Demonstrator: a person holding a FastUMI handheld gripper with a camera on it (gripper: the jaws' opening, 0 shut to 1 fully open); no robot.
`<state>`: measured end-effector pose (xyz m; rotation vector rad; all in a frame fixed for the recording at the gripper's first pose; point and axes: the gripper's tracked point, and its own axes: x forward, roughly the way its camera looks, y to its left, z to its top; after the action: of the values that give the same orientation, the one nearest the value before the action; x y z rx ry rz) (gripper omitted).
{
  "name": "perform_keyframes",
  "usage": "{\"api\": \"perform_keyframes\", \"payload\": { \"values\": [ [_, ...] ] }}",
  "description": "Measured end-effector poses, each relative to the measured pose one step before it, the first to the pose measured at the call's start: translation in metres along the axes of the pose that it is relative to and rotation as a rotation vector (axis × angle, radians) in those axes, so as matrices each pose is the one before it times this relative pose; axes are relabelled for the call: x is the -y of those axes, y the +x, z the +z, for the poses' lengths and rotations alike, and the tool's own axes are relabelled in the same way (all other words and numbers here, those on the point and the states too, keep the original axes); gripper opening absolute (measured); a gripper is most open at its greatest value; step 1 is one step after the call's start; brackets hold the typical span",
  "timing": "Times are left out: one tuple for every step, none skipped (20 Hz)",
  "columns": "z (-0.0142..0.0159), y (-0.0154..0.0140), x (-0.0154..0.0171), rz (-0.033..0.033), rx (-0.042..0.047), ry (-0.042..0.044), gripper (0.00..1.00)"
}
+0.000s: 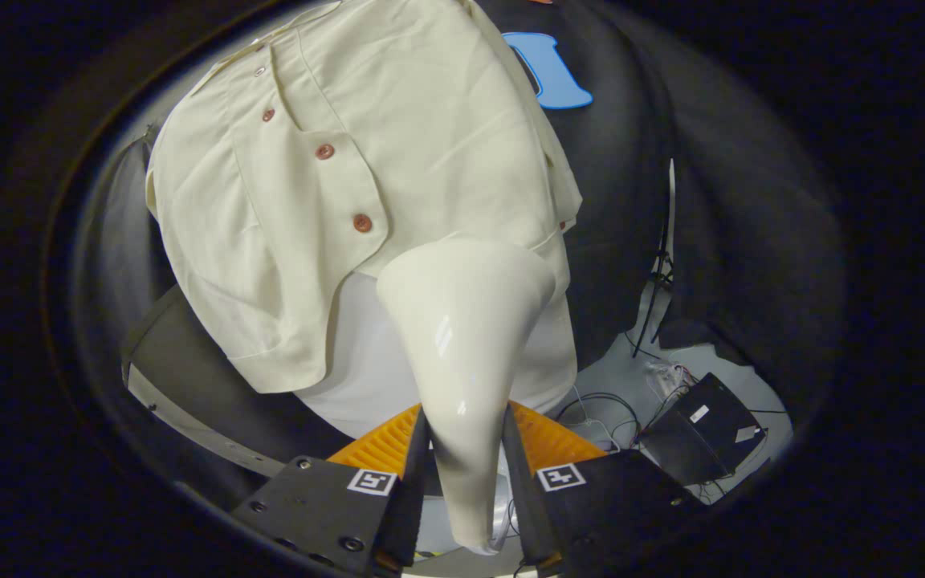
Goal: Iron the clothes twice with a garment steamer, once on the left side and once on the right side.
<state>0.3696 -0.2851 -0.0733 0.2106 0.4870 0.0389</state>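
Garment steamer [462, 337]: glossy cream body, narrow at the handle end and flaring to a wide head. The handle sat between the two fingers of the tool [462, 449]; the head reached forward beyond them and met the lower hem of the shirt, near its middle. Whether the head pressed on the cloth or sat just off it could not be told.

Tool: both fingers closed against the sides of the steamer's handle, pinching it, one finger on each side. It pointed up and forward at the shirt from below, the steamer standing roughly in line with the fingers. Ribbed orange parts showed behind the fingers, and a square black-and-white marker lay on each finger block.

Shirt [366, 160]: pale cream, hung spread out, with a row of reddish-brown buttons [324, 151] running down the front panel. One front flap overlapped a lighter white layer beneath, seen just left of and behind the steamer.

Surroundings: black cloth wall behind and to either side of the shirt. A black box [703, 433] with loose cables [615, 405] lay on the light grey floor [671, 357], well apart from the shirt, to the right of the tool.
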Motion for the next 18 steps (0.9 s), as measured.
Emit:
{"api": "perform_keyframes", "payload": {
  "values": [
    [0.00480,-0.00916,-0.00643,0.00090,0.01758,0.00837,0.49],
    [0.00378,-0.00981,-0.00794,0.00617,0.01342,0.00096,0.49],
    [0.00468,-0.01051,-0.00869,0.00274,0.01694,-0.00277,0.49],
    [0.00402,-0.01120,-0.00919,0.00150,0.01285,-0.00408,0.49],
    [0.00568,-0.01216,-0.01077,0.00364,0.02052,-0.00251,0.49],
    [0.00616,-0.01205,-0.01369,0.00944,0.01873,-0.00199,0.49],
    [0.00598,-0.01303,-0.01432,0.01043,0.02389,-0.00298,0.49],
    [0.00578,-0.01247,-0.01592,0.00728,0.01930,-0.00785,0.49],
    [0.00571,-0.01270,-0.01437,0.00525,0.01904,-0.00547,0.49],
    [0.00476,-0.01273,-0.01532,0.00599,0.01295,-0.00586,0.49],
    [0.00646,-0.01091,-0.01671,0.00755,0.01855,-0.00062,0.49],
    [0.00485,-0.00891,-0.01616,0.00960,0.01226,-0.00360,0.49],
    [0.00528,-0.00722,-0.01582,0.00806,0.02017,-0.00433,0.49],
    [0.00531,-0.00851,-0.01713,0.01092,0.01194,-0.00881,0.49],
    [0.00567,-0.00852,-0.01730,0.01371,0.01609,-0.00631,0.49],
    [0.00509,-0.00869,-0.01691,0.01151,0.01639,-0.00916,0.49],
    [0.00594,-0.00869,-0.01550,0.00544,0.01966,-0.00367,0.49],
    [0.00536,-0.00866,-0.01521,0.00742,0.01706,-0.00719,0.49]
  ]
}}
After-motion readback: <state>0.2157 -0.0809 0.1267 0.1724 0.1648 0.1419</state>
